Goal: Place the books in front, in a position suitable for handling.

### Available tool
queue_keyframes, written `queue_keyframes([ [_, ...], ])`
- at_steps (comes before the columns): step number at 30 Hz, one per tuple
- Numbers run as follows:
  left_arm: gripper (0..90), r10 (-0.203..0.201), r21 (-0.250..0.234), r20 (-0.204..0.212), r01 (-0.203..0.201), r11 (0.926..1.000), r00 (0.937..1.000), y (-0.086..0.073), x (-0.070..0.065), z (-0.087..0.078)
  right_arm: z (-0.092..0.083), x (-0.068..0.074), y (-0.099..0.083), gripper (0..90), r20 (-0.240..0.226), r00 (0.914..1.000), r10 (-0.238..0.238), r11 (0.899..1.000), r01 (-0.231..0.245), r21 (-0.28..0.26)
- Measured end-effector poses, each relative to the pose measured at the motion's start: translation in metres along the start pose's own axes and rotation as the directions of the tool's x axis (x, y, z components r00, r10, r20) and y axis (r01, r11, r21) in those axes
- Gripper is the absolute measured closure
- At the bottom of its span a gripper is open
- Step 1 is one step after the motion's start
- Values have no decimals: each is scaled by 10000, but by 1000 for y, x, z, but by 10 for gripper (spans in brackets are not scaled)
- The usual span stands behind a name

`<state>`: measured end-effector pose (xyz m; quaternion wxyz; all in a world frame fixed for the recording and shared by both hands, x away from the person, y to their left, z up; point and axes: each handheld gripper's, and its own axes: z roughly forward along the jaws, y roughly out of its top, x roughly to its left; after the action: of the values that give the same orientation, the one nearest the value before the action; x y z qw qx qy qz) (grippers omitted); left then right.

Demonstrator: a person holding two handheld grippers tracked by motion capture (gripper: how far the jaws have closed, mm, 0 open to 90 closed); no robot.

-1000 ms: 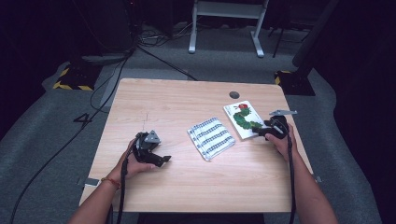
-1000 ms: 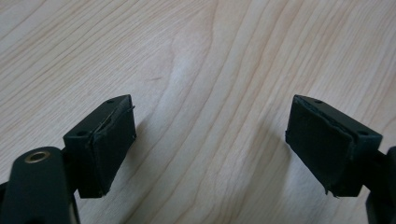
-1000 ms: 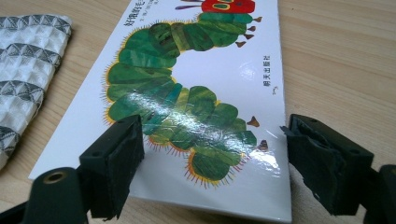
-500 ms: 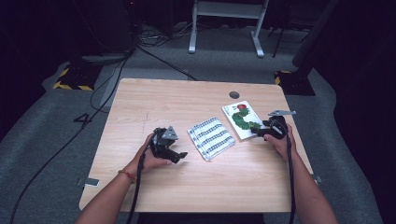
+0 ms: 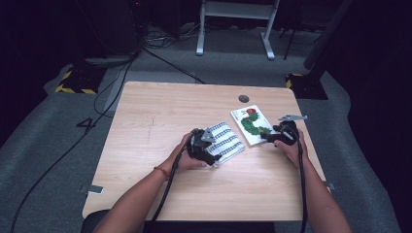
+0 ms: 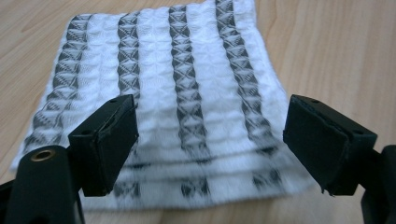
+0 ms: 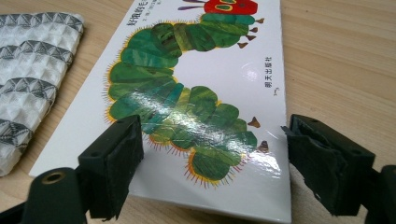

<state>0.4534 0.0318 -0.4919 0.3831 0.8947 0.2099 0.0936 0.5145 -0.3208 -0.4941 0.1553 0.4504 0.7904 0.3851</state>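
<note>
The left claw [image 5: 210, 154] covers the near corner of the cloth [image 5: 226, 141] in the high view, so that corner is hidden there. In the left gripper view the claw [image 6: 210, 140] stands released, jaws wide over the folded near edge of the cloth [image 6: 187, 93], which is blurred; whether the pads touch it I cannot tell. The cloth's far end is cut off at the top of that view. It lies flat mid-desk, white with dark patterned stripes.

The book [image 5: 250, 126] lies just right of the cloth, close but apart. The right claw [image 5: 268, 137] sits at its near corner; in the right gripper view the claw [image 7: 212, 163] is released, with the book's [image 7: 196, 93] near edge between the jaws. Its cover shows a green caterpillar with a red head, and a short line of small Chinese print, too small to read. The title at the top is cut off.

A round grommet [image 5: 244, 98] sits in the desk [image 5: 155, 121] beyond the book. Cables [image 5: 160, 48] and a white frame [image 5: 233, 19] lie on the floor behind.
</note>
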Motion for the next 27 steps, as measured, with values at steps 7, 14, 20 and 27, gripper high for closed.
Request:
queue_keyframes([
  [7,197,-36,267,254,30,9996,9997,-2,0,13,0,6,-1,195,-127,9998,-124,9999,125,46],
  [14,203,383,439,575,-409,9982,9976,-7,-10,5,0,11,0,194,-216,9993,-290,9994,293,169],
  [20,203,642,419,796,-677,9968,9948,-17,-17,-5,1,16,0,195,-456,9979,-470,9986,480,216],
  [27,203,732,475,897,-777,9958,9933,-29,-20,-19,-2,20,-2,197,-905,9919,-894,9953,923,281],
])
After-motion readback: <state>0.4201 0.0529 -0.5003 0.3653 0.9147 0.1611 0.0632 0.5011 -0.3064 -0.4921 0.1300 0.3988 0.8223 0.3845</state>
